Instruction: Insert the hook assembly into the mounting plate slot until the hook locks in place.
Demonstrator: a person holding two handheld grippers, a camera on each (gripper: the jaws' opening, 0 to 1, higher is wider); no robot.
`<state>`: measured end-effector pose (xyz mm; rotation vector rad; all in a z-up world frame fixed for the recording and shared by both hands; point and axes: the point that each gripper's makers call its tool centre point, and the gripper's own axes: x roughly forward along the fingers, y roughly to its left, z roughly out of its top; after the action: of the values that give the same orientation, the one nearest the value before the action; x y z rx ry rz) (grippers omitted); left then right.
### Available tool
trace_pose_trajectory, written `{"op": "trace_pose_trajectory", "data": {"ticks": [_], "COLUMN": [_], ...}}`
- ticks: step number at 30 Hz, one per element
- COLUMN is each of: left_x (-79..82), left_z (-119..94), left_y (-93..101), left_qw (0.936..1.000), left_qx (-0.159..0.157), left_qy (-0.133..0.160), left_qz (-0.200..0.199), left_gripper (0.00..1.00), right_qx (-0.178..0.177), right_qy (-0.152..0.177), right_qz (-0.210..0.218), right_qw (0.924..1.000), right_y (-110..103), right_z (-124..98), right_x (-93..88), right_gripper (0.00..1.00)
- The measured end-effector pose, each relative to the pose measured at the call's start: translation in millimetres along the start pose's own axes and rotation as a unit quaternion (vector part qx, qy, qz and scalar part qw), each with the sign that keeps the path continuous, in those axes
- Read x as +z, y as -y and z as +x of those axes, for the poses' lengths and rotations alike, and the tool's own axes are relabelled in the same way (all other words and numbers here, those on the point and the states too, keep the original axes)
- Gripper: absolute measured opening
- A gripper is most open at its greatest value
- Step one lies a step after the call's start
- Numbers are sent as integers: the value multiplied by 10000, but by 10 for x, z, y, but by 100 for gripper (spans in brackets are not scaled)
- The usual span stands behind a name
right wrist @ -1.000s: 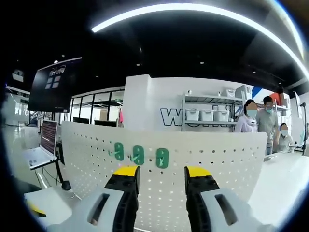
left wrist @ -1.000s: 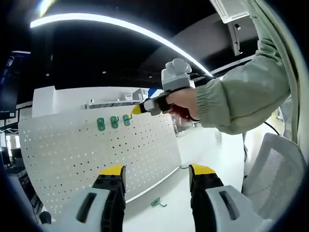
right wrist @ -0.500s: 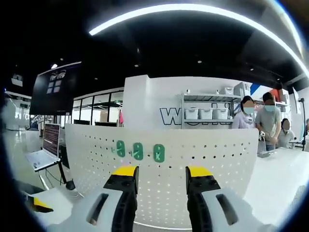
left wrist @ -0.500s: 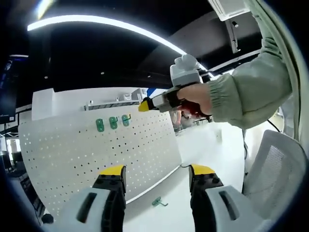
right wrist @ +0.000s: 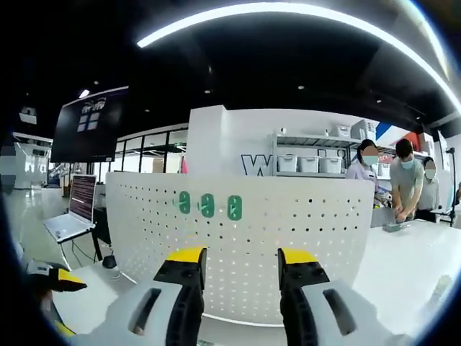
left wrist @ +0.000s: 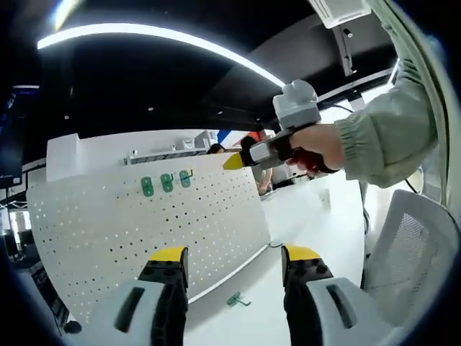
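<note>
While the left gripper point(left wrist: 234, 261) holds its jaws wide apart and empty in the left gripper view, a green hook point(left wrist: 235, 300) lies flat on the white table point(left wrist: 302, 216) between them, near the foot of the upright pegboard point(left wrist: 144, 238). Three green hooks point(left wrist: 166, 182) sit on it in a row. The right gripper point(left wrist: 234, 161) is held up, apart from the board.

Seen in the right gripper view, the right gripper point(right wrist: 235, 257) is also open and empty, facing the pegboard point(right wrist: 288, 223) and its green hooks point(right wrist: 207, 205).

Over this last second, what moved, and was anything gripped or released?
The right gripper, empty, drew back from the white pegboard, moving right and upward in the left gripper view. Nothing was gripped or released. The three green hooks stay mounted on the pegboard, a loose green hook stays on the table, and the left gripper stays open and empty.
</note>
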<state>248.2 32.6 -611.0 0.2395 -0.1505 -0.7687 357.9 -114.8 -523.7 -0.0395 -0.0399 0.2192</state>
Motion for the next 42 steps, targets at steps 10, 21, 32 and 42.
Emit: {"op": "trace_pose_trajectory", "data": {"ticks": [10,21,32,42], "left_x": [-41,-76,-80,-86], "left_z": [19,31,32,38], "left_y": [31,41,44,56], "left_qw": [10000,9999,9999,9998], "left_qx": [-66,-103,-103,-124], "left_qy": [-57,-108,-123,-145], "left_qz": [-1,-24,-19,-14], "left_gripper": [54,54,53,53], "right_qx": [196,300,385,552], "right_qy": [-64,-111,-56,-155], "right_qz": [2,72,309,429], "right_qw": [9998,9995,9988,9974], "right_y": [-94,-99,-138,-262], "right_z": [-194,-342,-509,-699], "right_x": [-100,-142,-98,-168], "right_gripper": [40,42,43,45]}}
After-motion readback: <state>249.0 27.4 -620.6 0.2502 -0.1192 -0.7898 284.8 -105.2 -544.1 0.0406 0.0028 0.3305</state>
